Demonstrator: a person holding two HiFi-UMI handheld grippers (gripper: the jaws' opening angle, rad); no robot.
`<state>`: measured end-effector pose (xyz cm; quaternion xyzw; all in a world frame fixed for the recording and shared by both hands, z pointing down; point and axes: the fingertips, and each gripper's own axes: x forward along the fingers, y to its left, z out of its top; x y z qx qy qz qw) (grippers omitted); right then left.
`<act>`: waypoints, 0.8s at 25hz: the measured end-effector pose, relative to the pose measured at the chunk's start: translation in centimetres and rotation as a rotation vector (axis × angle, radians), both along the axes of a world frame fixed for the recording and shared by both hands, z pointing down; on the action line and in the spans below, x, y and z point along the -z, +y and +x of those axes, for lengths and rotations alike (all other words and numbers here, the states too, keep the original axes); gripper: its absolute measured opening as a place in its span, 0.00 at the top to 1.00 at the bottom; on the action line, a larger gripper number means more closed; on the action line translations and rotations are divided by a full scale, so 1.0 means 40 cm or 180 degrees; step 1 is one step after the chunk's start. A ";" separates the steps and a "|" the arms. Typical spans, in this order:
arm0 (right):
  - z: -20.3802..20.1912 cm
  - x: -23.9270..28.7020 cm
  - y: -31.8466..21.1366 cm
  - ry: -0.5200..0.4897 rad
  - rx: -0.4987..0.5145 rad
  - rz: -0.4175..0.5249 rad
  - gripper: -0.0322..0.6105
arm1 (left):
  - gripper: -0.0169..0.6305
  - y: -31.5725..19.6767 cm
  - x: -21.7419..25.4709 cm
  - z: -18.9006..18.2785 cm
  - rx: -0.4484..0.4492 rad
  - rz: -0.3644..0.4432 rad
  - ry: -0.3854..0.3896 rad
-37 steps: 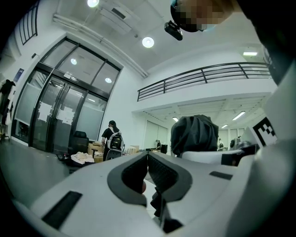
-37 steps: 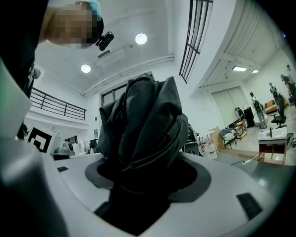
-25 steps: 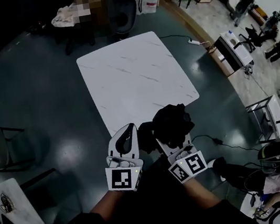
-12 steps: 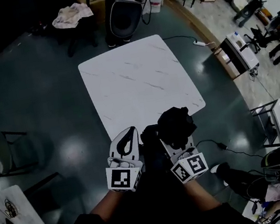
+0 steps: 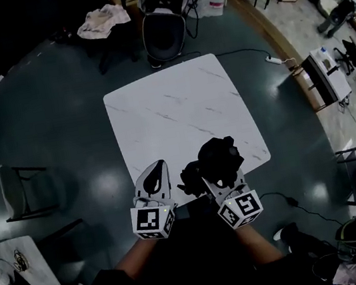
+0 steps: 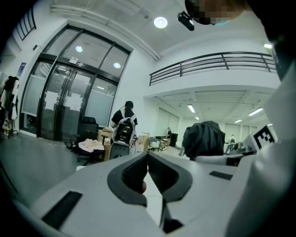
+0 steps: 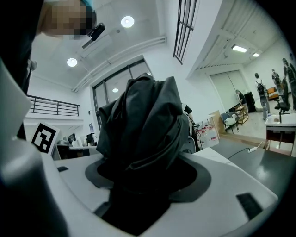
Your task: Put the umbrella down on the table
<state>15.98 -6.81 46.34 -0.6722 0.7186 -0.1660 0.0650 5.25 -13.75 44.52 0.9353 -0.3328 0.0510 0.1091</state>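
A folded black umbrella (image 5: 218, 160) stands upright in my right gripper (image 5: 221, 180), whose jaws are shut on its lower part, over the near edge of the white marble-look table (image 5: 173, 115). In the right gripper view the umbrella (image 7: 141, 125) fills the middle, bunched fabric rising out of the jaws. My left gripper (image 5: 154, 178) hovers beside it at the table's near edge, jaws shut with nothing between them. The left gripper view shows the shut jaw tips (image 6: 148, 157) with the umbrella (image 6: 203, 139) off to the right.
A black office chair (image 5: 166, 29) stands beyond the table's far edge, with cloth on a seat (image 5: 102, 21) at its left. A dark chair (image 5: 24, 191) sits on the floor to the left. A cable and power strip (image 5: 275, 59) lie at the right. Another white table (image 5: 25, 279) is at lower left.
The head view has shifted, so the table sits lower and closer in the picture. Both grippers keep their places by the near edge; the umbrella stays held upright.
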 end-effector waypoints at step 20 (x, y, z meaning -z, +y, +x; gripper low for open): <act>0.120 -0.462 -0.274 -0.0016 0.0816 -0.1250 0.46 | 0.95 -0.165 -0.101 0.105 0.0639 -0.0172 -0.0210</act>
